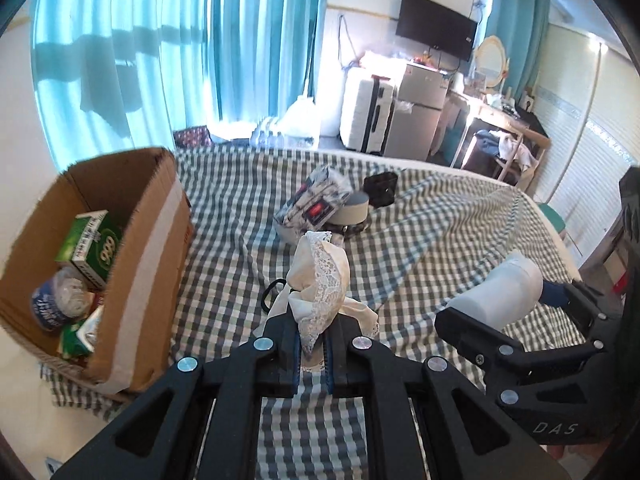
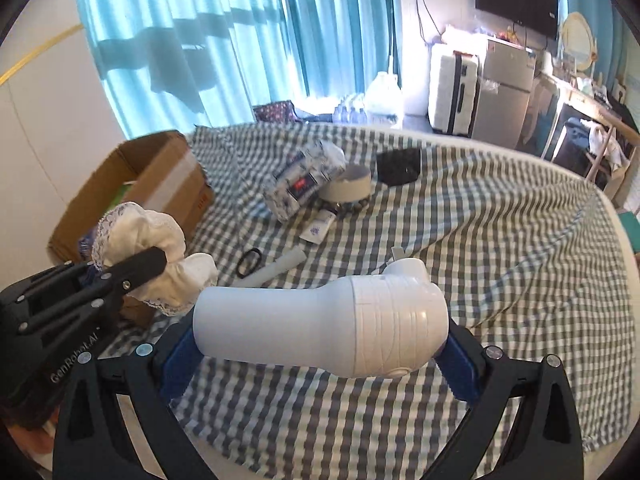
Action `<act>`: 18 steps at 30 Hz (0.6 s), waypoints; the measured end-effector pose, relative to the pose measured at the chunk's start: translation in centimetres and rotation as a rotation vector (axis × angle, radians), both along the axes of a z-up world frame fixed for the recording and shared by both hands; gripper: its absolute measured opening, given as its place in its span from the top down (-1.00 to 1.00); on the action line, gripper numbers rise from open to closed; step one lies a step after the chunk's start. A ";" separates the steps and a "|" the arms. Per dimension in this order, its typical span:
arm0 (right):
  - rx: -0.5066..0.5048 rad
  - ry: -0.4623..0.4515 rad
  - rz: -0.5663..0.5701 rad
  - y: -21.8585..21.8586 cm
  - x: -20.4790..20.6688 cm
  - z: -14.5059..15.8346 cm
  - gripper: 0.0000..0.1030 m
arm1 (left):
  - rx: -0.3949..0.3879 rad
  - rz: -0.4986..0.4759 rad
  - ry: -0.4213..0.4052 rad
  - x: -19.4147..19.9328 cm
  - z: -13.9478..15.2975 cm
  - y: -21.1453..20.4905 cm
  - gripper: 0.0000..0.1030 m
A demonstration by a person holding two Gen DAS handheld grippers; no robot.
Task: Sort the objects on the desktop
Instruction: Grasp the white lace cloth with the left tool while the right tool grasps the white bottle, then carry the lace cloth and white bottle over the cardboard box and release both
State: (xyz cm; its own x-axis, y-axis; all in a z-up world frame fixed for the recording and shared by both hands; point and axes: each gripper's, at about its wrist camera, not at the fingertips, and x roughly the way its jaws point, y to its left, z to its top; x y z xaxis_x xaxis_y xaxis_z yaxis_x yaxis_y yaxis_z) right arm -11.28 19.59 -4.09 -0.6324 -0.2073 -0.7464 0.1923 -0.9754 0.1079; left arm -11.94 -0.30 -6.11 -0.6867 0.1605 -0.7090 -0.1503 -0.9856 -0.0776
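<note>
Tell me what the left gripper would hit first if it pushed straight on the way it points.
Probably the checked cloth just ahead; the left gripper, shut on the lace cloth, points down at it. Farther along lies the tissue pack, though depth is unclear.

bright curtained daylight, fisheye-warped edges, slight blur.

Checked bed cover (image 2: 480, 240) lying rumpled, bearing cardboard box (image 2: 168, 184), tissue pack (image 2: 300, 184), tape roll (image 2: 352, 188), hair tie (image 2: 249, 260).
</note>
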 end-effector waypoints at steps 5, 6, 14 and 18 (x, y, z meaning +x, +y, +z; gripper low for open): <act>0.003 0.066 0.028 -1.9 2.3 3.7 -0.92 | 0.022 0.015 0.027 2.0 3.0 -1.9 0.85; 0.002 0.079 0.037 -2.5 2.7 4.4 -0.92 | 0.027 0.021 0.032 2.2 3.5 -2.4 0.85; -0.015 0.135 0.134 -8.0 3.3 7.9 -0.93 | 0.048 0.111 0.077 3.4 7.2 -9.1 0.85; -0.042 0.142 0.200 -12.1 1.9 8.5 -0.93 | 0.049 0.179 0.090 2.9 8.2 -13.0 0.85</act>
State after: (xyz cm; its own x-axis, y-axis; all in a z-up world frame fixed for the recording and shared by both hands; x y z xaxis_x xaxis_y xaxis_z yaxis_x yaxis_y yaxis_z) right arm -9.35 7.53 4.41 -0.6735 -0.3679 -0.6412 0.3976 -0.9115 0.1054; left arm -9.02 -13.34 2.05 -0.7676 0.0627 -0.6379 0.0189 -0.9926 -0.1203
